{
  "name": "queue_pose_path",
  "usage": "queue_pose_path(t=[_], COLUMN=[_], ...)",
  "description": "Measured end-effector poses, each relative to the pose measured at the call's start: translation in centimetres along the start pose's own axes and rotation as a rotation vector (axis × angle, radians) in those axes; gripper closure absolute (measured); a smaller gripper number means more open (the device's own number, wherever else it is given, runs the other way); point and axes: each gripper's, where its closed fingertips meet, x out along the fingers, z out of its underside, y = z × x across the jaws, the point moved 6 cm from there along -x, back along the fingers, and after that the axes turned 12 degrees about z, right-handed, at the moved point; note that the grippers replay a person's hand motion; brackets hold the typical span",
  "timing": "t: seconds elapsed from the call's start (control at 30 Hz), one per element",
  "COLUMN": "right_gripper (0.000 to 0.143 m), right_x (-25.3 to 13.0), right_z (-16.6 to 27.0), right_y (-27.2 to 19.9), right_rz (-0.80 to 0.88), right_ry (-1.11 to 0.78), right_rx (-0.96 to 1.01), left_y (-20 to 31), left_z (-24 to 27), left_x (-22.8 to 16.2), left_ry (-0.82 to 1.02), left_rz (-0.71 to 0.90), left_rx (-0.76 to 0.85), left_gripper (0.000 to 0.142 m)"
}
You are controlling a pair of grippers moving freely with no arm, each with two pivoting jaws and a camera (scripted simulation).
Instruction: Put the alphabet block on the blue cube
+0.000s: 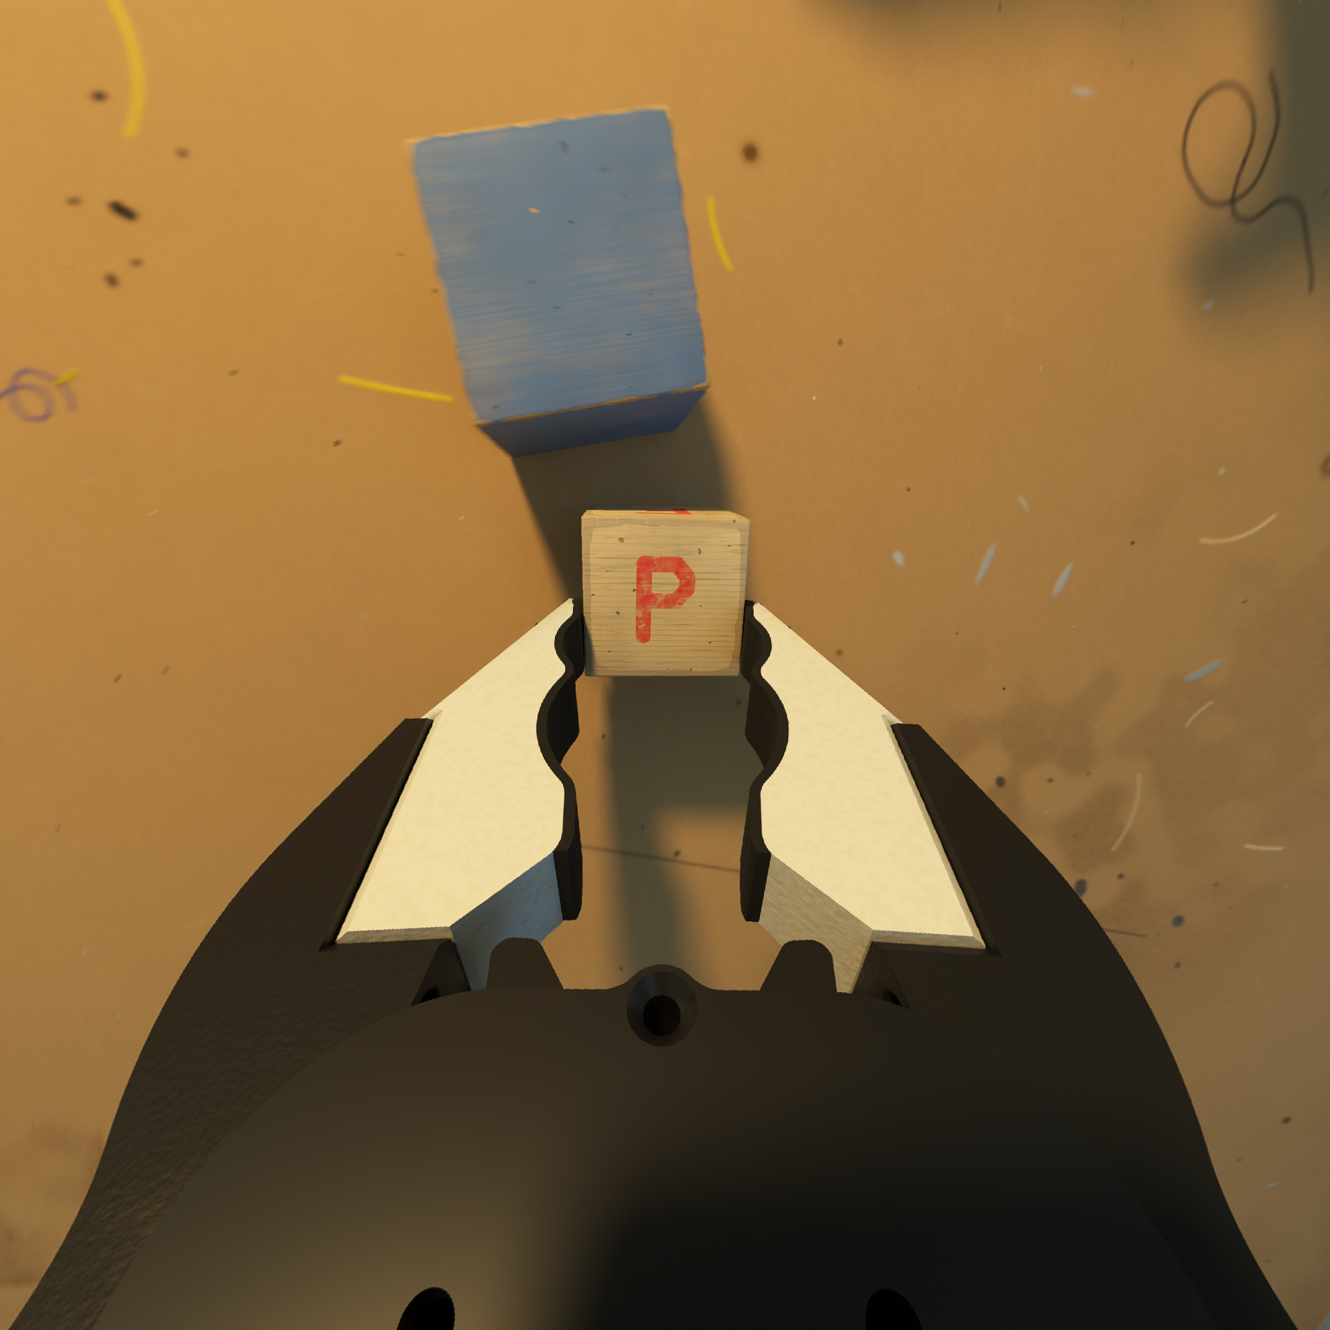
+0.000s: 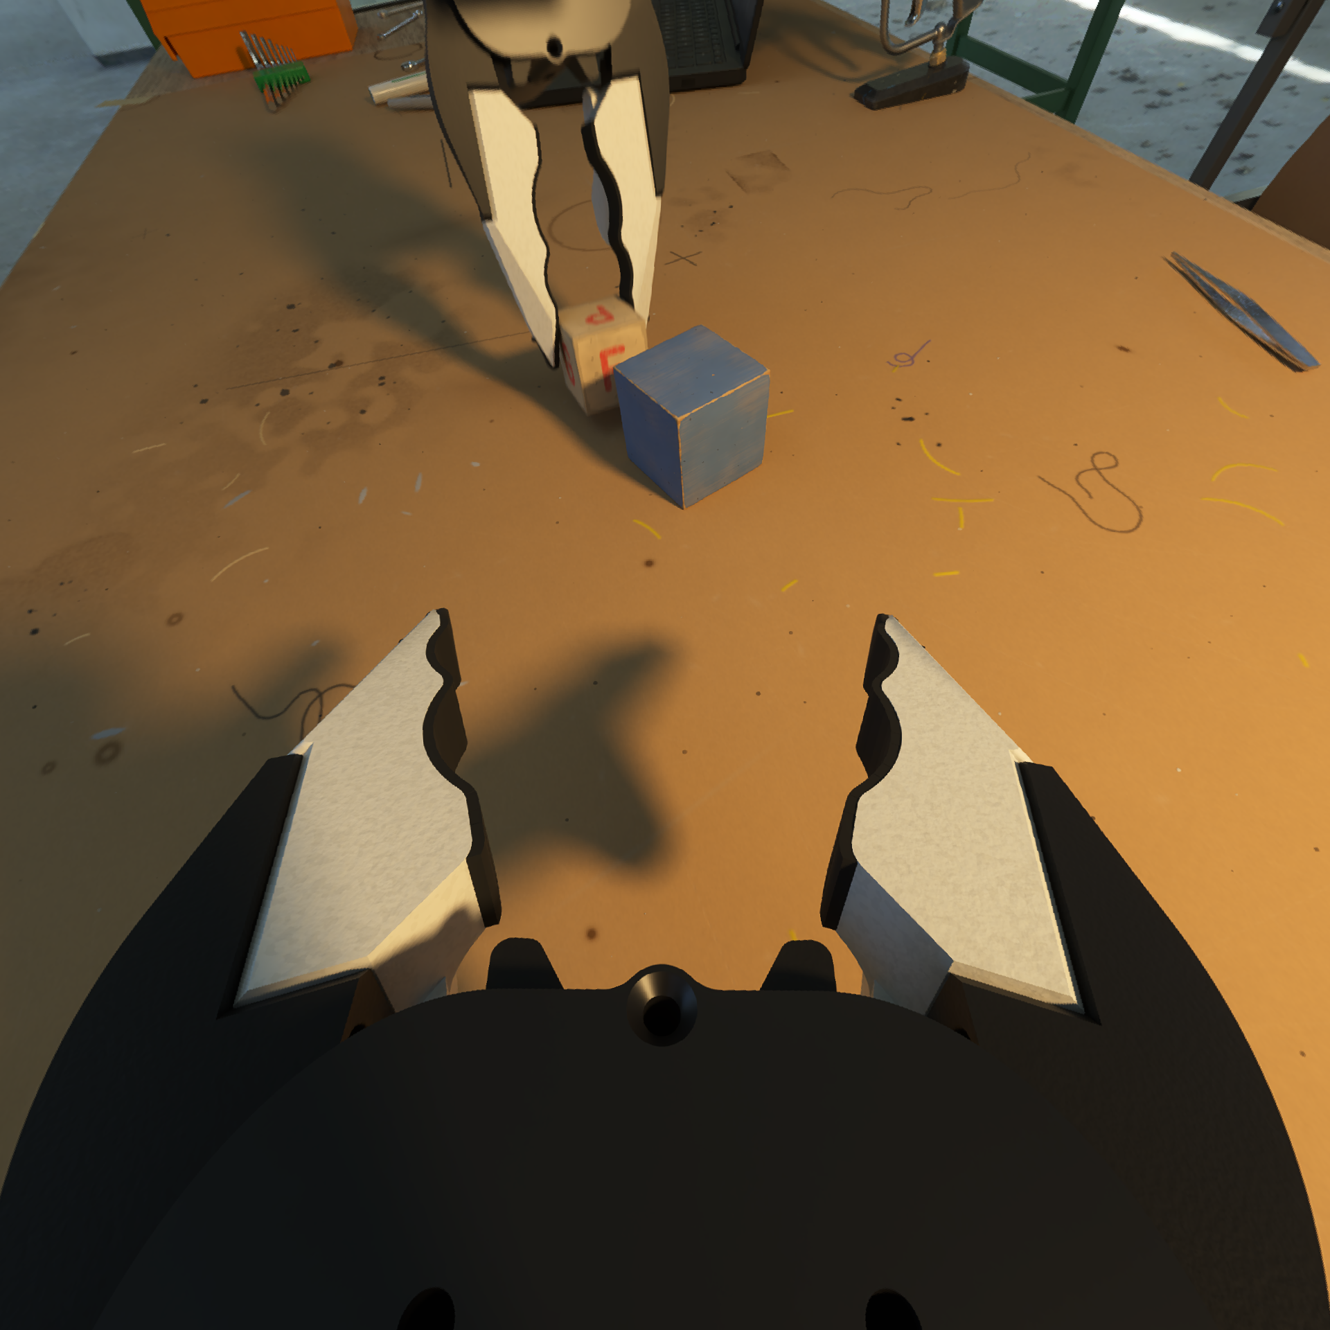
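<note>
Scuffed brown fibreboard work surface [image 2: 935, 324], marked with pen scribbles, yellow strokes and dark specks. Warm low light throws long shadows across it. Pale grey concrete floor [image 2: 1180, 79] beyond the far edge, with green metal frame legs [image 2: 1079, 79] there.

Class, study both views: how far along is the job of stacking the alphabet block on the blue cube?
Done: the left gripper has its jaws closed on the alphabet block. In hand: the block sits beside the blue cube, at about its height, not over it. Left: raising it, carrying it above the cube's bare top and releasing. The right gripper is open, holds nothing and is set well back.
</note>
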Motion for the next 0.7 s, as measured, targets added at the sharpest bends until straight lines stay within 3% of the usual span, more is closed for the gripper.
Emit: queue_pose_path(t=[0.3,0.7], right_gripper=[0.032,0.035], right_x=[-0.1,-1.3], right_z=[-0.2,-0.5], right_y=[0.1,0.5], right_rz=[-0.001,0.006], right_ry=[-0.012,0.016], right_rx=[0.031,0.054], left_y=[0.7,0.0], left_z=[-4.1,-8.2], left_x=[-5.5,-2.9], left_ry=[-0.017,-0.023], left_rz=[-0.146,-0.146], left_rx=[-0.119,-0.135], left_gripper=[0.099,0.099])
